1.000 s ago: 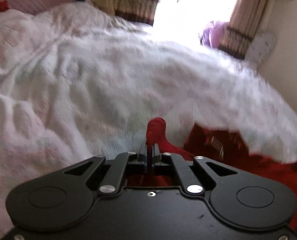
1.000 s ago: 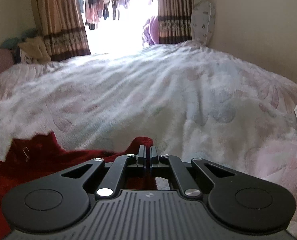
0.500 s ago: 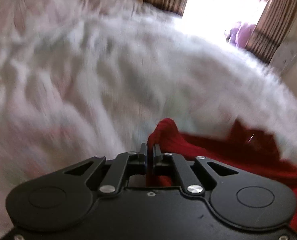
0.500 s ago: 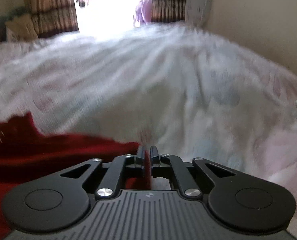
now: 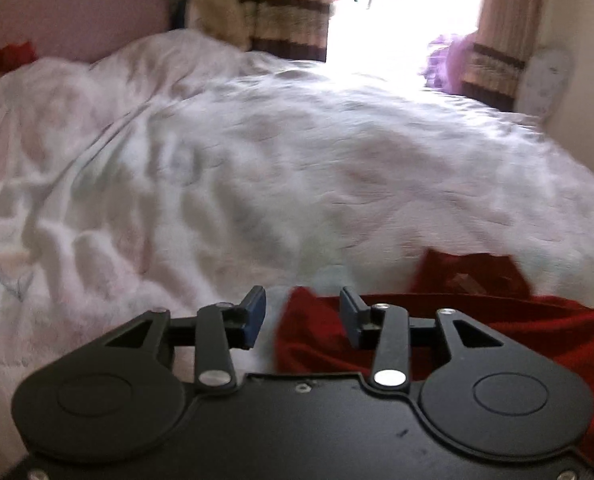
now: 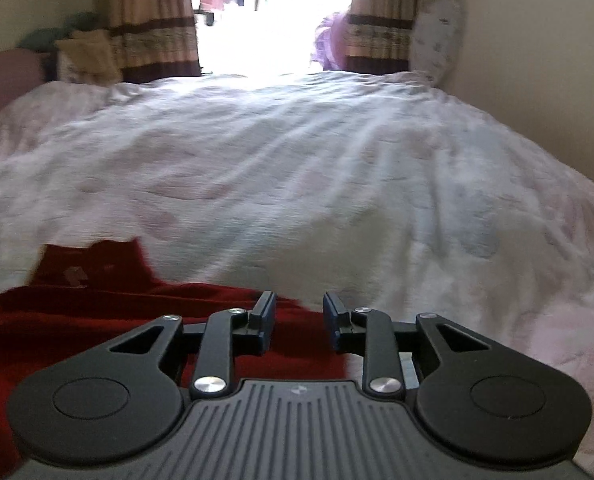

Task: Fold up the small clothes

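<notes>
Where clamped before, red garment (image 5: 477, 320) seemingly free.

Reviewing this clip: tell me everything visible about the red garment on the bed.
The red garment is deep red, of soft, knit-looking cloth, and lies low on the white bedspread. A pointed flap at its far edge bears a small pale tag. Its near part is hidden behind the gripper bodies. The left gripper and right gripper both stand open over its two side edges; neither clamps it. The frames are blurred, so its type is unclear.
</notes>
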`<state>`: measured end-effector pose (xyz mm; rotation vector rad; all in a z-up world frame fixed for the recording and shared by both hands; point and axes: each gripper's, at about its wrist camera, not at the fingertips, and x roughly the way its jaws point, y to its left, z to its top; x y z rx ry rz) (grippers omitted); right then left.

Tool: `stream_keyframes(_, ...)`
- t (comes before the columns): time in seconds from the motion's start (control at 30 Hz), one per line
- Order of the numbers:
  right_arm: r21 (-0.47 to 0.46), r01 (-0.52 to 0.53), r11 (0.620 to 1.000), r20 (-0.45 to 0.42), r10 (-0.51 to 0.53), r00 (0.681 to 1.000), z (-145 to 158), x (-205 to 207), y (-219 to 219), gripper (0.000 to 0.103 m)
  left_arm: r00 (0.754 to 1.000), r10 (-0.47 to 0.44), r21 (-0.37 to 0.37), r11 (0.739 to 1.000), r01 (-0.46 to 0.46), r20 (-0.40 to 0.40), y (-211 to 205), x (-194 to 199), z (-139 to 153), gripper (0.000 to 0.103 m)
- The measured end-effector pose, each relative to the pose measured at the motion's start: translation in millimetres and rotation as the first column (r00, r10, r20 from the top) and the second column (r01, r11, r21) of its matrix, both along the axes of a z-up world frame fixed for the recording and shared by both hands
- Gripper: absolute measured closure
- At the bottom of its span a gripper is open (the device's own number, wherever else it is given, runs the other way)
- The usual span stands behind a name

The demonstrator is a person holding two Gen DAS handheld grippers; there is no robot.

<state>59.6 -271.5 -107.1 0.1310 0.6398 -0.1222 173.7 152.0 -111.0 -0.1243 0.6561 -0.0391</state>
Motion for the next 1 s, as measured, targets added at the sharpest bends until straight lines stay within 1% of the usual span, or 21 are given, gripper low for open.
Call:
stream_keyframes(0.1, 0.059, -0.057, 0.997, -0.007, 0.057, 0.998, 7, -1, 11, 0.068, 0.997, -0.081, -0.012, 0.997, 0.081, -0.01, -18, -12, 3, 0.059)
stream_keyframes(0.17, 0.089, -0.085, 0.992, -0.011, 0.086, 0.996, 7, -3, 19, 0.068, 0.988, -0.145, -0.022, 0.989, 0.145, -0.043, -33, -16, -3, 0.059)
stream_keyframes(0.2, 0.089, -0.097, 0.991, -0.014, 0.099, 0.995, 6, -6, 24, 0.068, 0.982, -0.18, -0.019, 0.984, 0.179, -0.065, -41, -18, -9, 0.059)
stream_keyframes(0.27, 0.064, -0.122, 0.99, -0.049, 0.125, 0.991, -4, -8, 31, 0.068, 0.965, -0.239, -0.004, 0.971, 0.24, -0.107, -56, -26, -20, 0.059)
stream_keyframes(0.3, 0.027, -0.107, 0.994, -0.083, 0.109, 0.991, -13, -7, 33, 0.069, 0.952, -0.27, 0.007, 0.962, 0.274, -0.142, -63, -29, -29, 0.058)
stream_keyframes(0.33, -0.043, -0.064, 0.997, -0.108, 0.059, 0.992, -24, -7, 33, 0.068, 0.937, -0.293, 0.022, 0.953, 0.303, -0.191, -68, -32, -39, 0.058)
stream_keyframes(0.37, -0.138, -0.007, 0.99, -0.129, -0.011, 0.992, -36, -6, 32, 0.051, 0.91, -0.308, 0.047, 0.942, 0.333, -0.277, -72, -32, -55, 0.056)
stream_keyframes(0.4, -0.163, -0.002, 0.987, -0.144, -0.022, 0.989, -50, -4, 26, 0.045, 0.879, -0.321, 0.065, 0.929, 0.365, -0.351, -72, -33, -69, 0.056)
stream_keyframes(0.43, -0.116, -0.01, 0.993, -0.146, -0.007, 0.989, -58, -3, 17, 0.046, 0.872, -0.337, 0.05, 0.924, 0.378, -0.355, -66, -38, -76, 0.056)
stream_keyframes(0.47, -0.045, 0.0, 0.999, -0.155, -0.007, 0.988, -61, 0, 6, 0.046, 0.88, -0.338, 0.016, 0.931, 0.364, -0.333, -57, -44, -77, 0.056)
stream_keyframes(0.5, -0.011, 0.014, 1.0, -0.154, -0.015, 0.988, -60, 2, 0, 0.046, 0.885, -0.332, -0.019, 0.938, 0.345, -0.326, -47, -48, -75, 0.056)
stream_keyframes(0.53, 0.002, 0.029, 1.0, -0.149, -0.028, 0.988, -58, 3, -3, 0.046, 0.887, -0.329, -0.031, 0.941, 0.337, -0.324, -41, -51, -74, 0.056)
stream_keyframes(0.6, 0.008, 0.058, 0.998, -0.131, -0.056, 0.99, -54, -1, -4, 0.048, 0.893, -0.313, -0.02, 0.946, 0.324, -0.324, -30, -59, -70, 0.054)
stream_keyframes(0.63, 0.017, 0.065, 0.998, -0.118, -0.062, 0.991, -51, -5, -4, 0.048, 0.896, -0.304, -0.014, 0.948, 0.317, -0.323, -24, -64, -69, 0.053)
stream_keyframes(0.7, 0.008, 0.065, 0.998, -0.098, -0.064, 0.993, -45, -15, -1, 0.052, 0.903, -0.287, -0.016, 0.954, 0.298, -0.319, -14, -71, -67, 0.052)
stream_keyframes(0.77, -0.006, 0.065, 0.998, -0.072, -0.065, 0.995, -31, -27, 4, 0.066, 0.92, -0.253, -0.042, 0.967, 0.252, -0.298, -3, -77, -60, 0.053)
stream_keyframes(0.8, 0.004, 0.058, 0.998, -0.052, -0.058, 0.997, -24, -35, 8, 0.069, 0.929, -0.237, -0.049, 0.971, 0.233, -0.283, -2, -77, -55, 0.054)
stream_keyframes(0.83, 0.02, 0.049, 0.999, -0.034, -0.049, 0.998, -18, -40, 11, 0.07, 0.942, -0.22, -0.047, 0.975, 0.215, -0.252, -3, -77, -44, 0.054)
stream_keyframes(0.9, 0.068, 0.0, 0.998, 0.008, -0.001, 1.0, -9, -45, 24, 0.073, 0.967, -0.202, -0.06, 0.979, 0.195, -0.153, -5, -81, -33, 0.054)
stream_keyframes(0.97, 0.093, -0.071, 0.993, 0.044, 0.067, 0.997, -5, -43, 44, 0.079, 0.981, -0.178, -0.106, 0.98, 0.169, -0.08, -9, -73, -28, 0.054)
stream_keyframes(1.0, 0.085, -0.107, 0.991, 0.059, 0.102, 0.993, -7, -38, 58, 0.081, 0.985, -0.164, -0.142, 0.977, 0.156, -0.046, -13, -65, -27, 0.054)
